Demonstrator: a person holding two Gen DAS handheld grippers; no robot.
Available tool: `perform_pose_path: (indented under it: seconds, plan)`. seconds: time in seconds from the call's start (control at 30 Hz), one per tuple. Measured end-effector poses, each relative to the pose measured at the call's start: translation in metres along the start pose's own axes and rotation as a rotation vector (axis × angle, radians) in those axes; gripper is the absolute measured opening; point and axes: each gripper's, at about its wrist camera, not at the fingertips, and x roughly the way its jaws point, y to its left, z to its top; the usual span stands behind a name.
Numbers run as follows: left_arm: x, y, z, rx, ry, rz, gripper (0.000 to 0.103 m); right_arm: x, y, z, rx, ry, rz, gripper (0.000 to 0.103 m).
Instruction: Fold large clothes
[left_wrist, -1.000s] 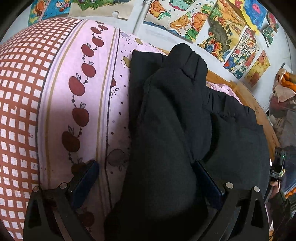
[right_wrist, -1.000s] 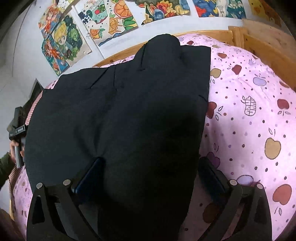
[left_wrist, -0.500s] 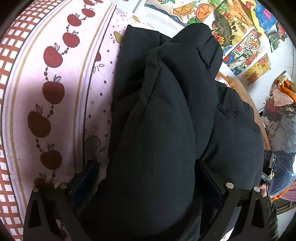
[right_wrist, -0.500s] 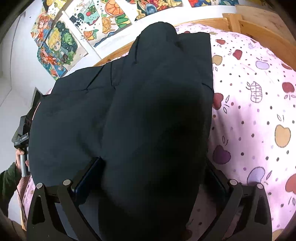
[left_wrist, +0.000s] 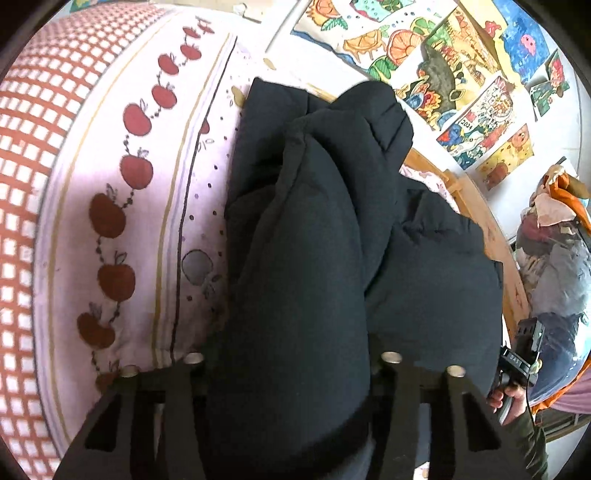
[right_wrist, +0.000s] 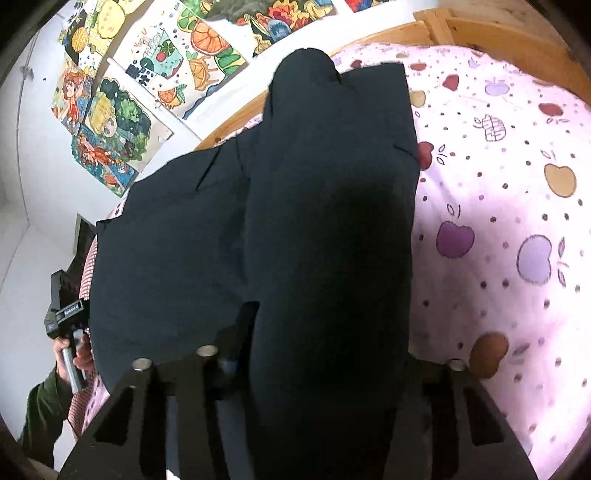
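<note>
A black padded jacket (left_wrist: 306, 229) lies on a bed with a pink apple-print cover (left_wrist: 147, 221). A thick fold of it runs up the middle of the left wrist view. My left gripper (left_wrist: 291, 354) has that fold between its fingers; the jaws are closing and the pads press its sides. In the right wrist view the same jacket (right_wrist: 325, 184) spreads to the left, with a raised fold at the centre. My right gripper (right_wrist: 325, 347) is closing on this fold. Its left finger (right_wrist: 242, 332) touches the cloth, and the right finger is hidden behind it.
A wooden bed frame (right_wrist: 480, 26) rims the mattress, with coloured drawings (left_wrist: 443, 66) on the white wall behind. A heap of clothes (left_wrist: 554, 240) sits beyond the bed's right side. A hand (right_wrist: 70, 350) grips a handle at the jacket's left edge.
Both grippers' jaws came in from wide open onto the jacket's folds. Both views shifted a little and rolled slightly over the jacket.
</note>
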Motion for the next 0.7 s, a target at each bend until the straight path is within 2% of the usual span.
perform_pose_path:
  seconds: [0.1,0.23,0.47,0.7]
  plan:
    - [-0.015,-0.014,0.001,0.023,-0.024,0.008,0.031,-0.015,0.022,0.001,-0.055,-0.041,-0.054,0.020]
    - [-0.034,-0.028,0.001,0.029,-0.054,-0.018,0.025,-0.039,0.053,0.009,-0.116,-0.100,-0.070,0.016]
    - [-0.082,-0.039,-0.015,0.048,-0.064,-0.076,0.022,-0.098,0.084,0.015,-0.187,-0.167,-0.066,0.015]
    - [-0.116,-0.053,-0.055,0.074,-0.027,-0.070,0.022,-0.151,0.095,-0.010,-0.266,-0.173,-0.060,0.015]
